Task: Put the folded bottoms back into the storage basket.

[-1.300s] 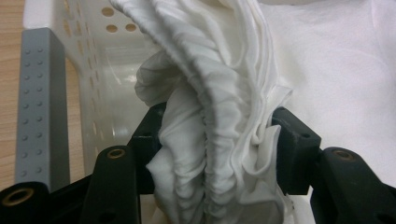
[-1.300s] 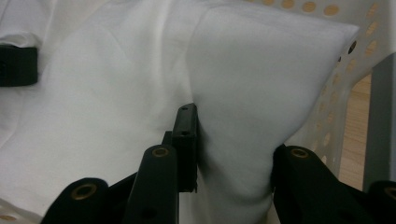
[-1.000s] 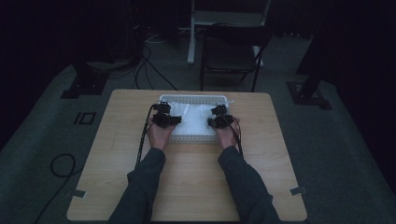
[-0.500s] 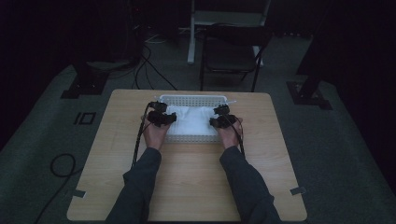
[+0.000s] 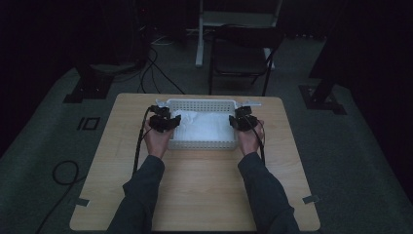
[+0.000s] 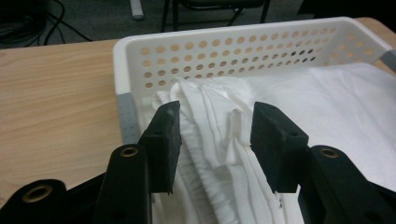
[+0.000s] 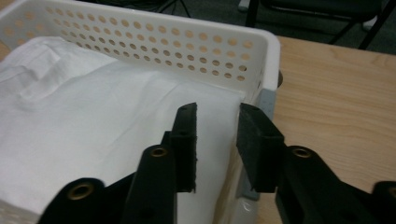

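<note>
Reaching in from the near desk (image 5: 195, 195) edge, both grippers sit over a white basket (image 5: 202, 105) at the far middle. Left gripper (image 6: 215, 128) fingers gape wide around bunched white cloth (image 6: 210, 140), gripping nothing. Right gripper (image 7: 215, 135) fingers stand partly open over the cloth's right edge by the basket wall. Closing shallow could slip off folds or snag the wall. No writing is readable.

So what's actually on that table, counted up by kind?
White perforated plastic basket: 1
White cloth lying in the basket: 1
Black hand-held tongs: 2, the left tongs open around a bunched fold of the cloth, the right tongs open at the basket's right end
Total: 4
</note>
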`<state>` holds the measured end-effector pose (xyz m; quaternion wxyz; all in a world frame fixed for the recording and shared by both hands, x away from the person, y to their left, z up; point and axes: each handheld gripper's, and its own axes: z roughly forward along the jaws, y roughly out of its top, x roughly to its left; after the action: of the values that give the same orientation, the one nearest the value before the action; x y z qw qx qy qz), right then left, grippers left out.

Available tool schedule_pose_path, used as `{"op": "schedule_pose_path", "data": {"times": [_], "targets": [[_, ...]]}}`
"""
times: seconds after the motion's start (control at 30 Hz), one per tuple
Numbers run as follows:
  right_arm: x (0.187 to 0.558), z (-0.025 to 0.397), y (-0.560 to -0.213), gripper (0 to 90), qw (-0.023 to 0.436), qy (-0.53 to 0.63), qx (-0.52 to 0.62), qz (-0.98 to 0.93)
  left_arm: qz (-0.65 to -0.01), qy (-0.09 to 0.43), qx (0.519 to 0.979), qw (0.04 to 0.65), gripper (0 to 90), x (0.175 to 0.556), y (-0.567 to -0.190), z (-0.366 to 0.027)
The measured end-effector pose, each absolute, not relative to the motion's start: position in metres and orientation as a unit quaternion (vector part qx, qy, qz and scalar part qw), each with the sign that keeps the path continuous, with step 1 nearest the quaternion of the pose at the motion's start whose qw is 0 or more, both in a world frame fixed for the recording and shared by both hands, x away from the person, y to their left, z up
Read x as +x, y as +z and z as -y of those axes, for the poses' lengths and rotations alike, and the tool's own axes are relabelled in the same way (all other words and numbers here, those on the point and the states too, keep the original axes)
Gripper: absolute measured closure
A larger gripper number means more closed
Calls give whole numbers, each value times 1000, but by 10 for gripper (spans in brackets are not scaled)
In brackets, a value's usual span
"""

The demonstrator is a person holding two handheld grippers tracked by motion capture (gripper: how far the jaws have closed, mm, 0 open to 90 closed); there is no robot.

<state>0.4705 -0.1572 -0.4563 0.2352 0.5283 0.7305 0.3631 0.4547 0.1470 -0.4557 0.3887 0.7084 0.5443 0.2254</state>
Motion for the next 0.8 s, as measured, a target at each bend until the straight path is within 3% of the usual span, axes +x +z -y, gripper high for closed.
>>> {"op": "schedule_pose_path", "data": {"times": [0.13,0.43,0.8], "targets": [[461,162,-453,773,241,374,513,-734,-547,223,701,400,520,449,-455,-155],[438,177,-453,782,239,400,499,-731,-548,204,680,442,509,418,-456,-172],[414,205,-470,777,242,404,510,-720,-559,243,666,430,495,387,-480,-193]]}}
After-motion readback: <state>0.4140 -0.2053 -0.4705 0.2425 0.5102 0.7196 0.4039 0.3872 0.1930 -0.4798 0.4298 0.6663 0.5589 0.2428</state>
